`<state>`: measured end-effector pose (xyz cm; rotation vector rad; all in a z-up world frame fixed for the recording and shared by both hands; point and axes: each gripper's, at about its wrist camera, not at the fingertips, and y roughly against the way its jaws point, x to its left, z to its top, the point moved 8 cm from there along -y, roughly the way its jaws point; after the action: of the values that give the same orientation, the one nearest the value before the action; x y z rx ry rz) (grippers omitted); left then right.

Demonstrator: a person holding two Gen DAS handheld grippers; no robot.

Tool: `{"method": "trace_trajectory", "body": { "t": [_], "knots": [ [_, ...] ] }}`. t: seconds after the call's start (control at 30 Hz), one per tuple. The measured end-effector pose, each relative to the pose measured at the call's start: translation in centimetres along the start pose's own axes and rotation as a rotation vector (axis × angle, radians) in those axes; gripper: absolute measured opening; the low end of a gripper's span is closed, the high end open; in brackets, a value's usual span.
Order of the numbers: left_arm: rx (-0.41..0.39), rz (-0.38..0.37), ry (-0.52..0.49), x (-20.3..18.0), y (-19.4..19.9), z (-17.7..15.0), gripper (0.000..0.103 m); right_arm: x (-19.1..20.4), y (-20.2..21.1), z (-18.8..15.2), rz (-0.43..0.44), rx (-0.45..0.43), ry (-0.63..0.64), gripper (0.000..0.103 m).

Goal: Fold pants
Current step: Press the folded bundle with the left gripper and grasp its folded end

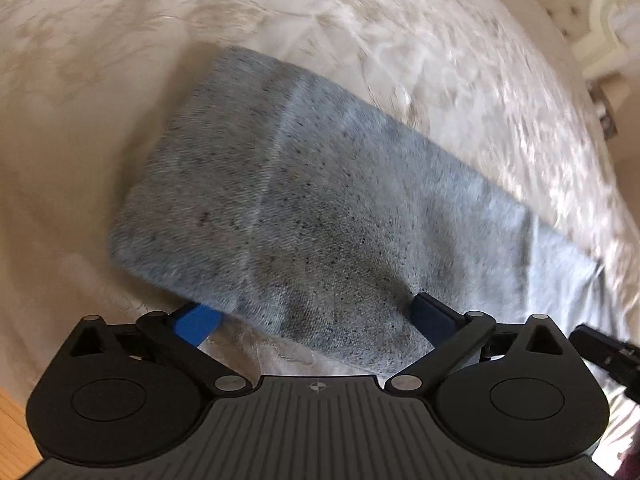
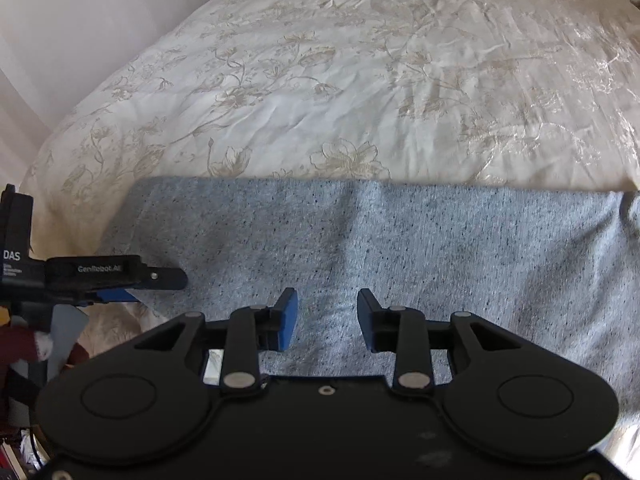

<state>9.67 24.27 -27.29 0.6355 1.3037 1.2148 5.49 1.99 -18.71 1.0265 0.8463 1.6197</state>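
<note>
The pants (image 1: 320, 208), a speckled grey-blue cloth, lie folded into a long band on the cream flowered bedspread (image 2: 320, 80), near the bed's front edge; in the left wrist view the whole picture is smeared by motion blur, so the weave and the bedspread's pattern are hard to read there; the band's right end runs behind the tool body and out of frame, and a raised seam or fold line crosses it.

The left tool (image 1: 316, 316) has its jaws spread as wide as they go; one blue pad (image 1: 198, 324) sits at the cloth's near left edge, partly tucked under it, while the other pad (image 1: 434, 316) rests dark against the cloth's top; the pants lie between them, yet neither pad visibly squeezes the fabric; the fingertips themselves are partly covered by cloth.

The right tool (image 2: 327, 320) hangs over the middle of the band, jaws parted to a moderate gap with nothing between them but the cloth seen below; whether the pads touch the fabric cannot be told.

In the right wrist view the left tool (image 2: 132, 276) enters from the left edge, cut off by the frame, its finger lying at the pants' left end; below it a dark red sleeve (image 2: 24, 344) shows dimly. At the far right of the left view a black piece of the right tool (image 1: 604, 352) is clipped by the frame; a tufted headboard (image 1: 568, 4) is blurred in the corner.
</note>
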Motion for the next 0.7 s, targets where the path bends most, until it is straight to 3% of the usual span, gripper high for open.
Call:
{"method": "trace_trajectory", "body": {
  "t": [0.47, 0.53, 0.6, 0.7],
  "knots": [
    [-0.015, 0.008, 0.048, 1.1, 0.8, -0.2, 0.099, 1.1, -1.1, -1.3, -0.013, 0.053, 0.005, 0.035],
    [-0.056, 0.023, 0.046, 1.1, 1.8, 0.0, 0.086, 1.4, -1.1, -1.2, -0.013, 0.053, 0.011, 0.035],
    [-0.116, 0.036, 0.006, 0.8, 3.2, 0.0, 0.081, 1.6, -1.0, -1.2, -0.015, 0.055, 0.016, 0.035],
    [-0.227, 0.087, -0.161, -0.8, 5.2, 0.0, 0.081, 1.9, -0.9, -1.1, -0.014, 0.057, 0.029, 0.035]
  ]
}}
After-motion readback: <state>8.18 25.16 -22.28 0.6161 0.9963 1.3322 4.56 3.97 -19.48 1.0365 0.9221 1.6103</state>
